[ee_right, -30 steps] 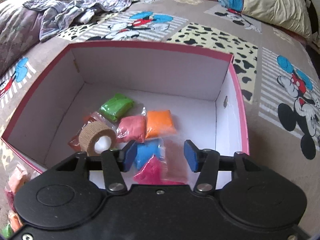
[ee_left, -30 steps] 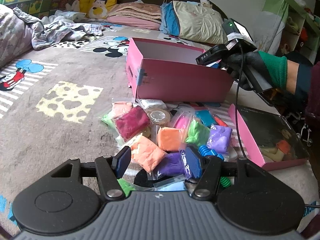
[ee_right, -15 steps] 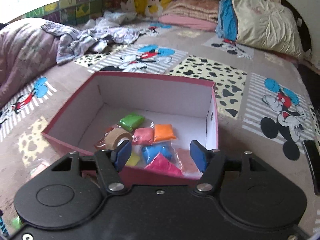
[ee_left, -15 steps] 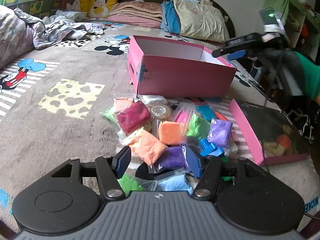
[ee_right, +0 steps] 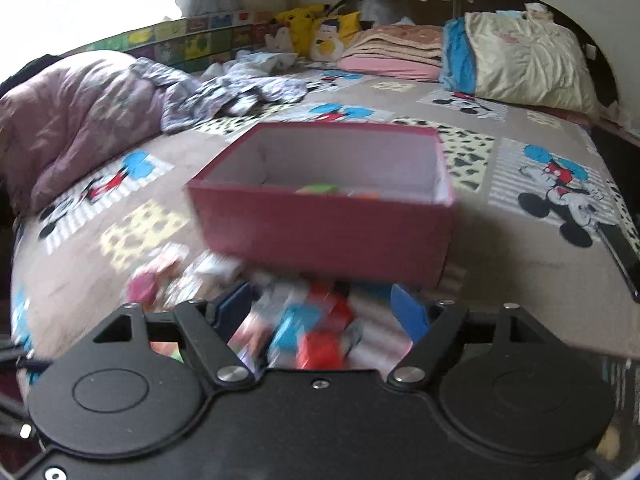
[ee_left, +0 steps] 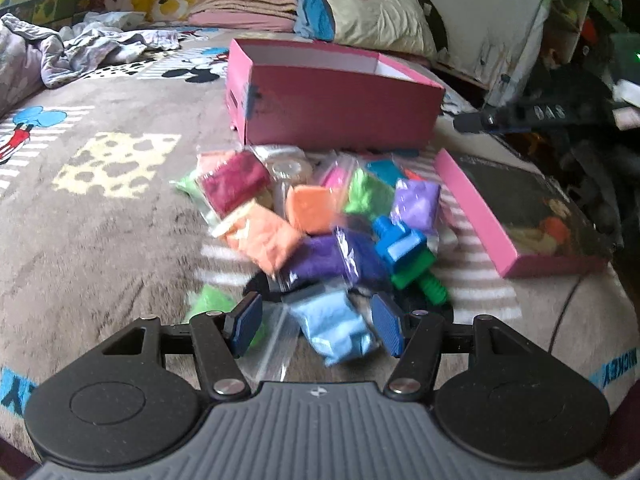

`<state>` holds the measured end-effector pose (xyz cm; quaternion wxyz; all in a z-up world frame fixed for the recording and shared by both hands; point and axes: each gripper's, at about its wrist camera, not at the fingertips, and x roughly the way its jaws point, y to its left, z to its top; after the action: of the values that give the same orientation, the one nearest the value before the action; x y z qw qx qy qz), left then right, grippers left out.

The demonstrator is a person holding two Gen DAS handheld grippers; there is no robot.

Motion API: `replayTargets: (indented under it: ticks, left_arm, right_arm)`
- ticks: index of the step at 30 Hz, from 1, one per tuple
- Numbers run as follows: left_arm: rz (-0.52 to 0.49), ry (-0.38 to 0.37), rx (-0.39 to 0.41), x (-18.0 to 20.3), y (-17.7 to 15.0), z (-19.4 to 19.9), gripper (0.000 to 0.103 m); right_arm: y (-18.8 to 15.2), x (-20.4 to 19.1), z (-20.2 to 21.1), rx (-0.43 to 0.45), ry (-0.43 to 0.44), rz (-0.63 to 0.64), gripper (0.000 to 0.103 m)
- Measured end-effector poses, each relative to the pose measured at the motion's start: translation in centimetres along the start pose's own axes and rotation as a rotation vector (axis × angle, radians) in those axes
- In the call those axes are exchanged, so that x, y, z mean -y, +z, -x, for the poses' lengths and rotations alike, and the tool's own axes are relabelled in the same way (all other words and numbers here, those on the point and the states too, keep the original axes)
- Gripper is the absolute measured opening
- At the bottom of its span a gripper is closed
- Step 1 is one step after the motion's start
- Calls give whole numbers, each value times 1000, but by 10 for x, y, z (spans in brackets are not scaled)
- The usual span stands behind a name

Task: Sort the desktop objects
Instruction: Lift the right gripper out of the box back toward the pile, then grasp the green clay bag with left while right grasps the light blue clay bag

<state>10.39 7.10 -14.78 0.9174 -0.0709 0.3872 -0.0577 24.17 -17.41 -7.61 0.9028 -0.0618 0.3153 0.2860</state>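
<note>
A pile of coloured clay bags lies on the bed in front of the pink box (ee_left: 336,108). My left gripper (ee_left: 316,328) is open, its fingers on either side of a light blue bag (ee_left: 336,328) at the pile's near edge. A purple bag (ee_left: 328,260), an orange bag (ee_left: 312,208) and a blue and green toy bolt (ee_left: 404,252) lie just beyond. My right gripper (ee_right: 324,308) is open and empty, held above the blurred pile, in front of the box (ee_right: 328,220). It shows blurred at the right in the left wrist view (ee_left: 472,122).
The pink box lid (ee_left: 520,224) lies upturned right of the pile. The box holds a few bags (ee_right: 320,189). Pillows (ee_right: 524,64), folded blankets and crumpled clothes (ee_right: 224,92) lie at the back and left of the bed. Shelves stand beyond the right edge.
My right gripper pulled back out of the box and dropped low toward the pile. My left gripper moved back and down, so the light blue bag now sits between its fingers.
</note>
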Motion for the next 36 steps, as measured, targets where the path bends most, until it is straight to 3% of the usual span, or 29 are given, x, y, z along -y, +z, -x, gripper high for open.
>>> replayTargets:
  ticks: [6,14,22,29,30,36]
  left_arm:
    - [-32,89,-1,-8,-15,7,59]
    - [0,130,-14,-38,-14,4,59]
    - [-32,56,-66,-52,-6,-21,59]
    - [-67,25,-88,-53,-2,-32,59]
    - [-67,23,-85,-52,-2,-32,54]
    - [-47,26,-70,-52,-4,-26,49]
  right_arm:
    - [-47,-37,10,-38,51,88,77]
    - [-80,-86,10,-60,181,137,77]
    - [-91,-129,-6,-81,250,205,76]
    - [-101,-147,-23,-115,242,228,76]
    - [-101,-147,-25,-117,238,224,76]
    - [-102,-149,-35,-126,217,208,76]
